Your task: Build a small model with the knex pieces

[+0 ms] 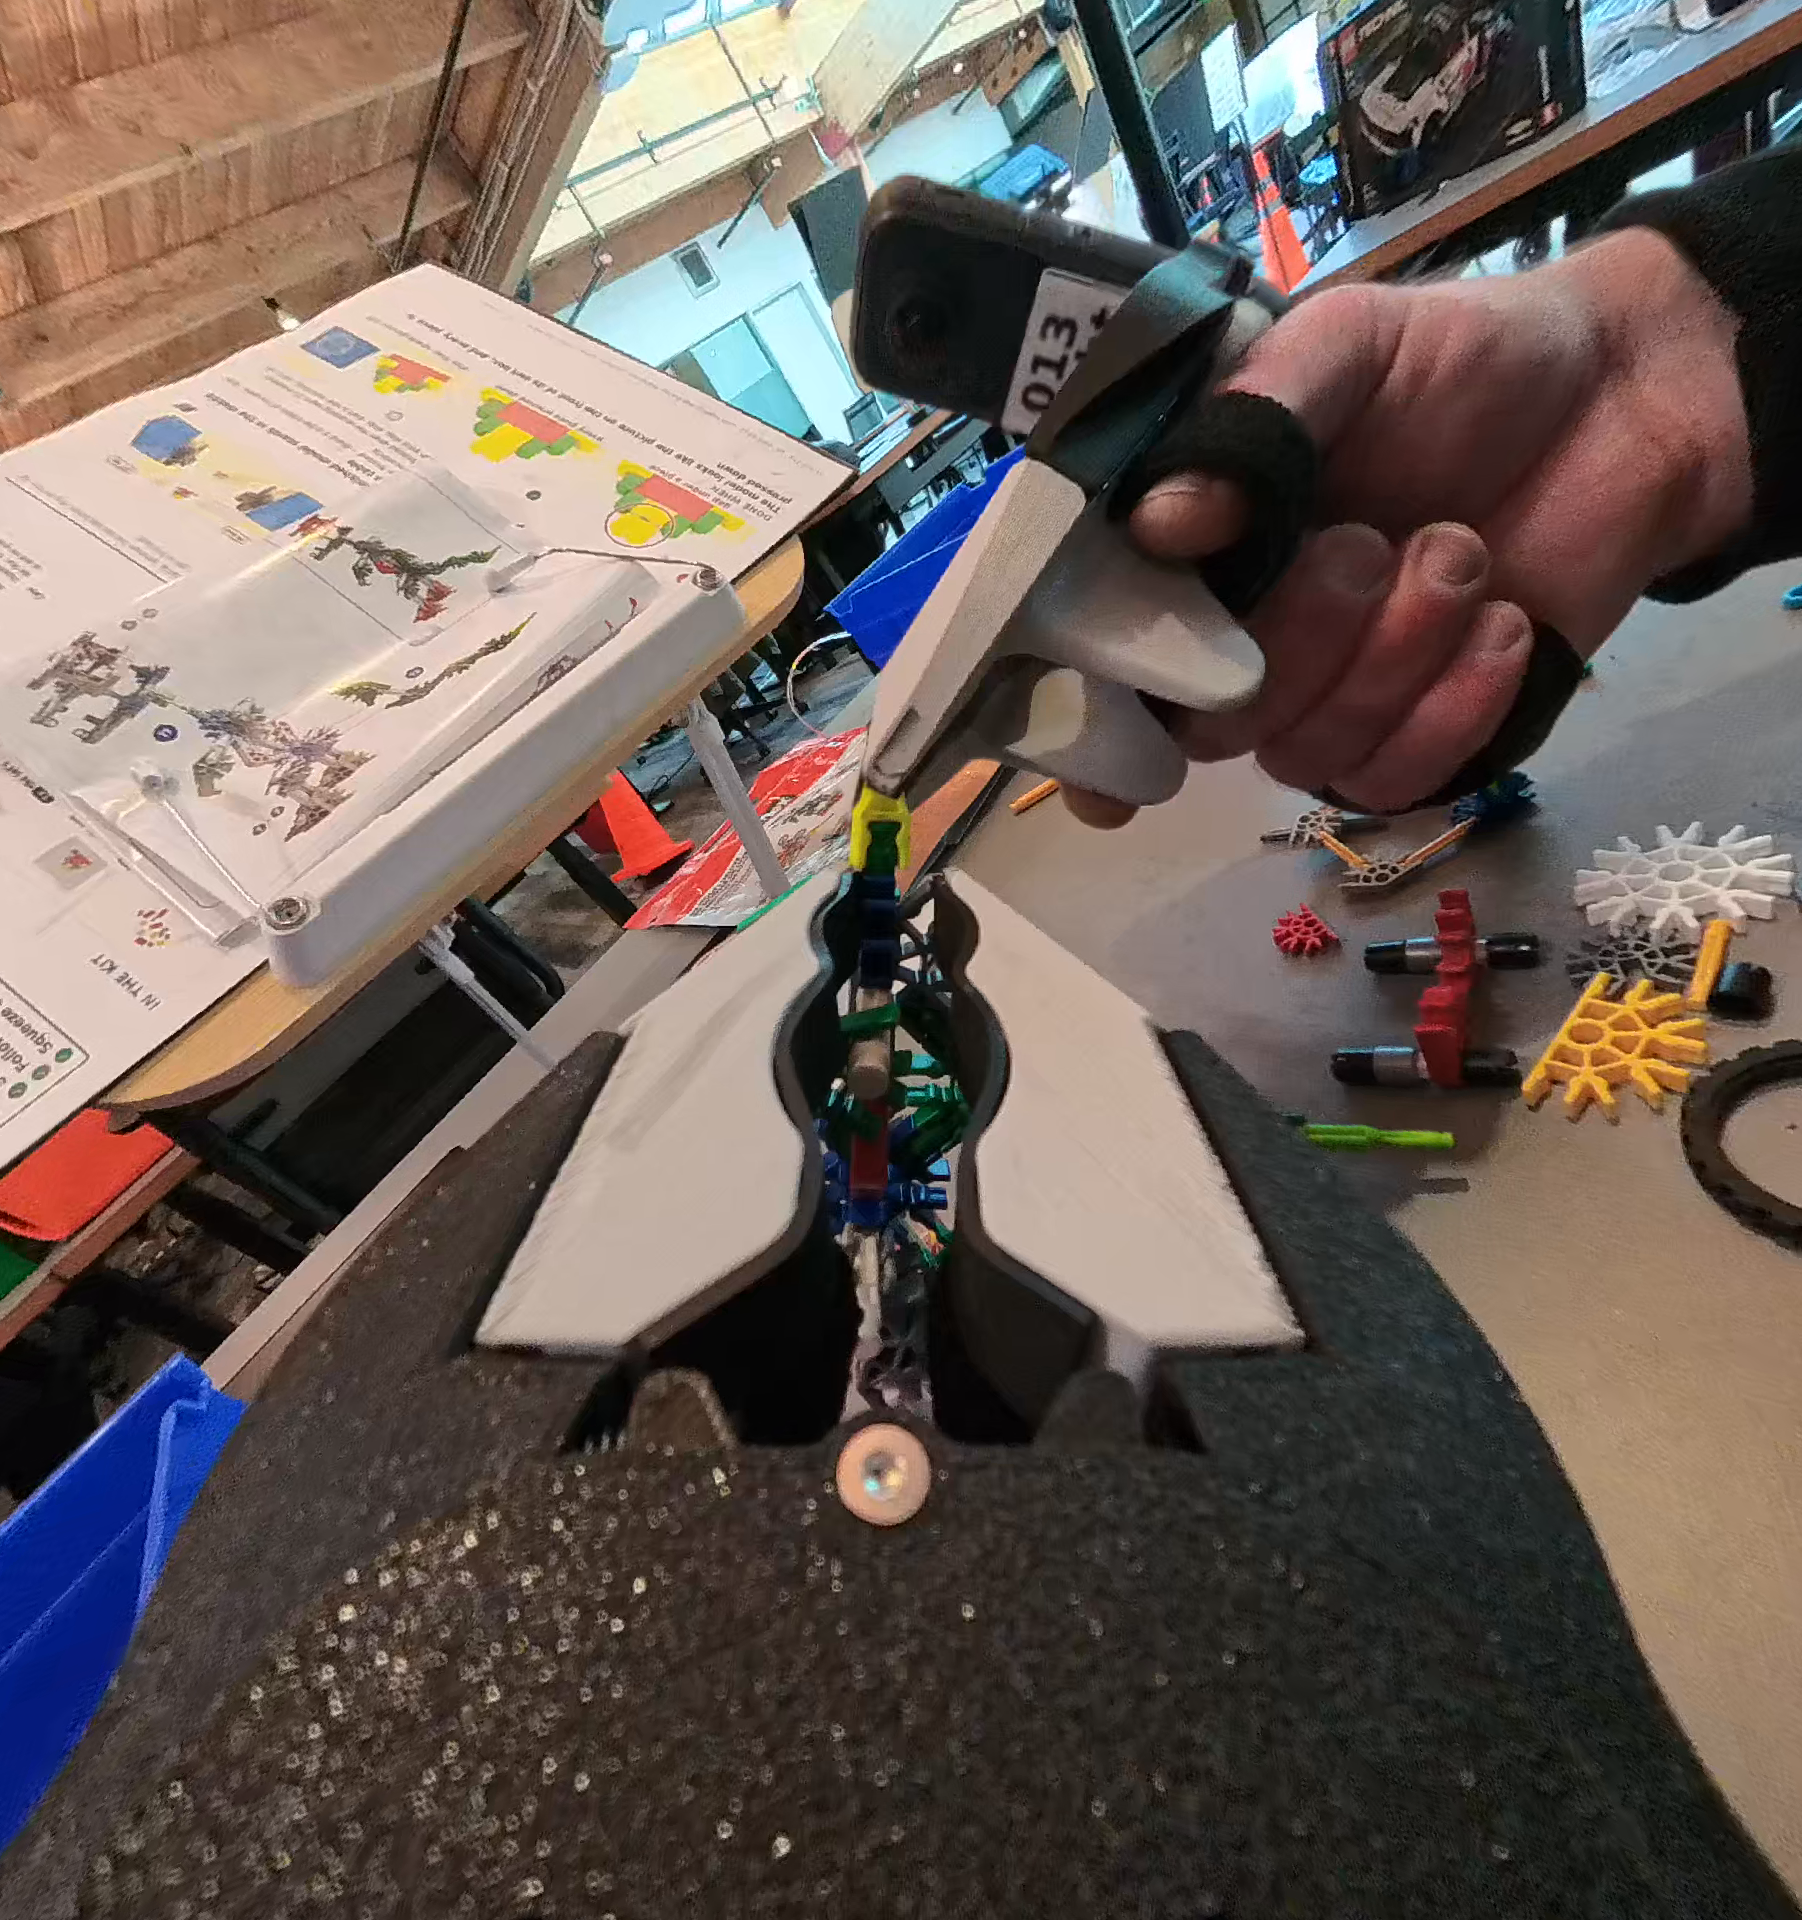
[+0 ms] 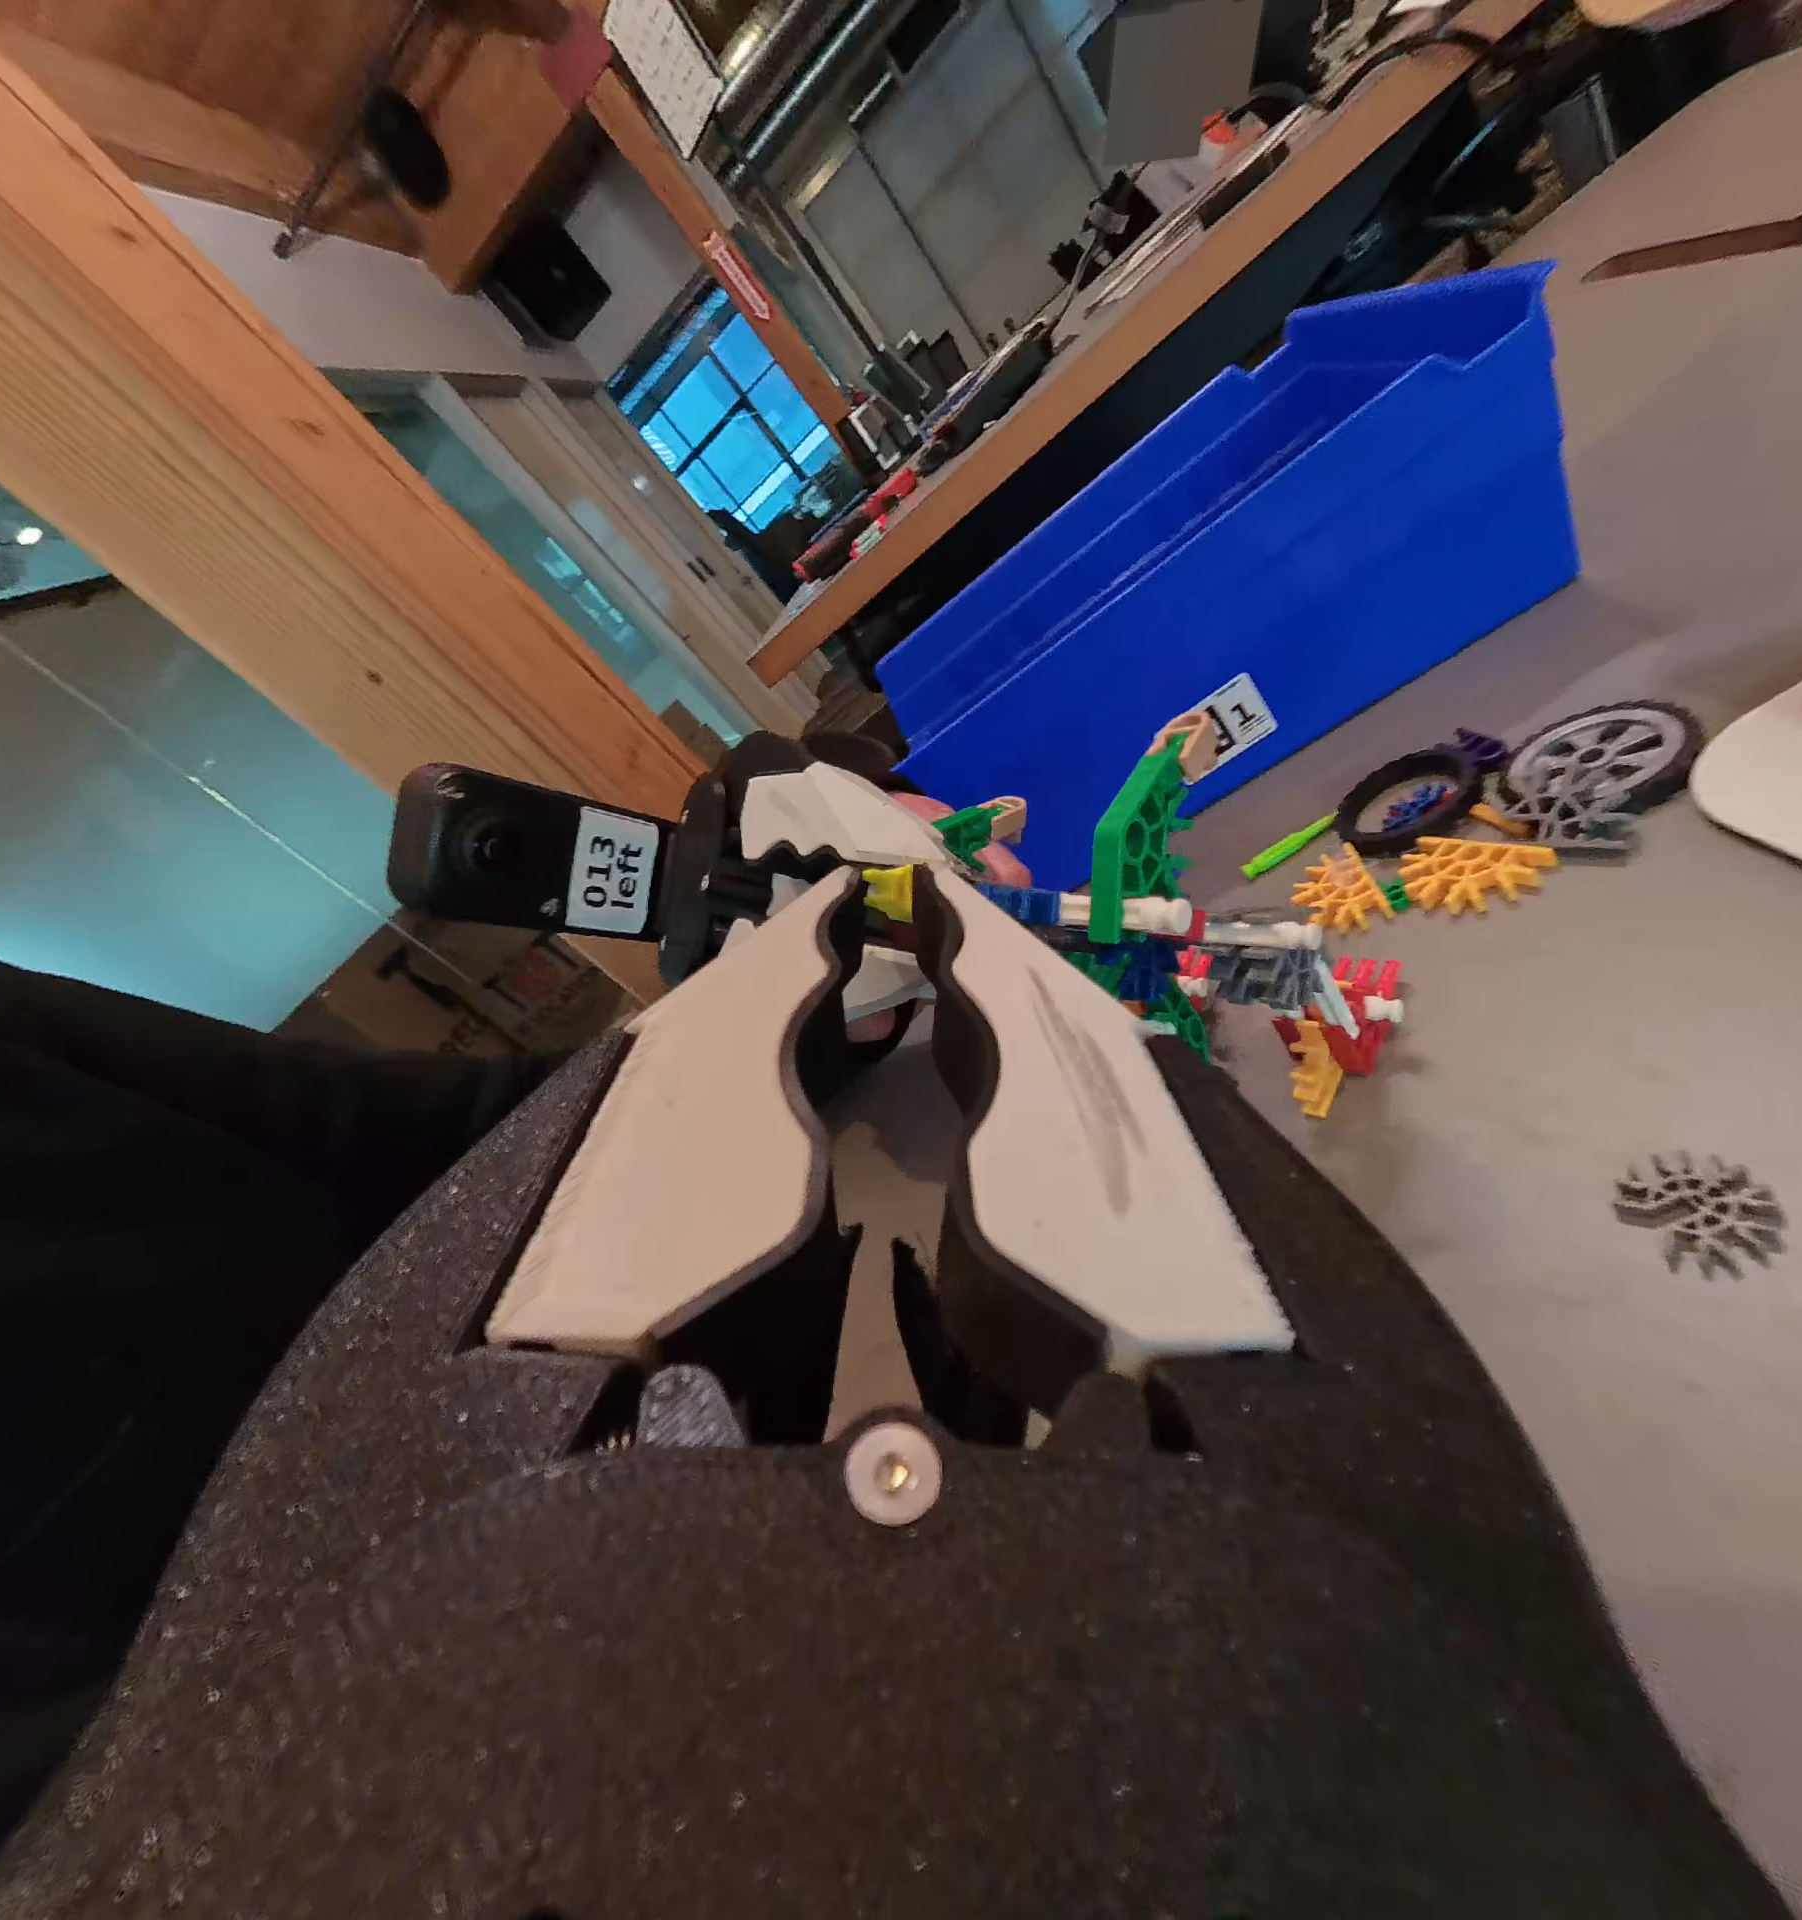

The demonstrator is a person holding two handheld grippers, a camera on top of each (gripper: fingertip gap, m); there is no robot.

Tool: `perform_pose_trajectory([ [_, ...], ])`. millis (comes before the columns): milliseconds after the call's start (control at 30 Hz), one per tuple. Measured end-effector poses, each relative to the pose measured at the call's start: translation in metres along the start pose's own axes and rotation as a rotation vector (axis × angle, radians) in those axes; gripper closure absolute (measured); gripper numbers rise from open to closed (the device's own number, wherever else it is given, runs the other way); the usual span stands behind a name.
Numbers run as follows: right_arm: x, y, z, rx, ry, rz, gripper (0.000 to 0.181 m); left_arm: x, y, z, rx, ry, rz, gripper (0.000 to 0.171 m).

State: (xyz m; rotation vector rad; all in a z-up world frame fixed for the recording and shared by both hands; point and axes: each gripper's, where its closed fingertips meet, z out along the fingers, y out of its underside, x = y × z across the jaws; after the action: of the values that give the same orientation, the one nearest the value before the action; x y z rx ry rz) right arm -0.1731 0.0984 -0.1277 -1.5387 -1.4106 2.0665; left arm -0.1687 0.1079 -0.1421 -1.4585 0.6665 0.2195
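Yellow clip (image 1: 879, 826) pinched in right hand-held gripper (image 1: 881, 779) sits on top end of toy build (image 1: 881, 1081) clamped in left hand-held gripper (image 1: 881, 904), w/ loose pieces (image 1: 1614, 1044) on desk (image 1: 1499, 1455) & blue bin (image 2: 1292, 582) nearby.

The rod-and-connector model (image 1: 881, 1081) sits between the left gripper's (image 1: 881, 904) fingers, and the right gripper (image 1: 889, 781) pinches the clip (image 1: 879, 826) at its far end. Loose pieces (image 1: 1614, 1044) lie on the bench (image 1: 1499, 1403) to the right. An instruction board (image 1: 357, 623) stands left, and a bin (image 2: 1292, 540) sits on the bench behind the model.
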Motion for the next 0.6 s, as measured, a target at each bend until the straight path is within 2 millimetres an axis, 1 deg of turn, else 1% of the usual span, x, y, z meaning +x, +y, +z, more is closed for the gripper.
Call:
perform_pose_trajectory([
  [133,-0.006,0.004,0.005,-0.012,-0.063,0.046,0.175,0.003,-0.002,-0.008,0.035,0.014,-0.026,0.161],
  [200,-0.008,0.007,0.005,-0.041,-0.068,0.035,0.174,0.005,-0.003,-0.011,0.039,0.025,-0.031,0.161],
  [367,-0.006,0.006,0.005,-0.152,0.210,-0.316,0.171,0.003,-0.002,-0.008,0.014,-0.009,-0.018,0.161],
  [433,-0.007,0.005,0.004,-0.188,0.277,-0.396,0.171,0.006,-0.002,-0.007,0.005,-0.010,0.007,0.161],
  [500,0.001,0.010,0.005,-0.249,0.373,-0.492,0.171,0.008,-0.004,-0.006,0.010,-0.008,0.008,0.161],
  [533,0.004,0.012,0.005,-0.279,0.412,-0.521,0.162,0.008,-0.003,-0.006,0.001,-0.012,0.016,0.161],
  [600,0.003,0.011,0.005,-0.288,0.445,-0.561,0.171,0.009,-0.004,-0.006,0.002,-0.012,0.024,0.161],
])
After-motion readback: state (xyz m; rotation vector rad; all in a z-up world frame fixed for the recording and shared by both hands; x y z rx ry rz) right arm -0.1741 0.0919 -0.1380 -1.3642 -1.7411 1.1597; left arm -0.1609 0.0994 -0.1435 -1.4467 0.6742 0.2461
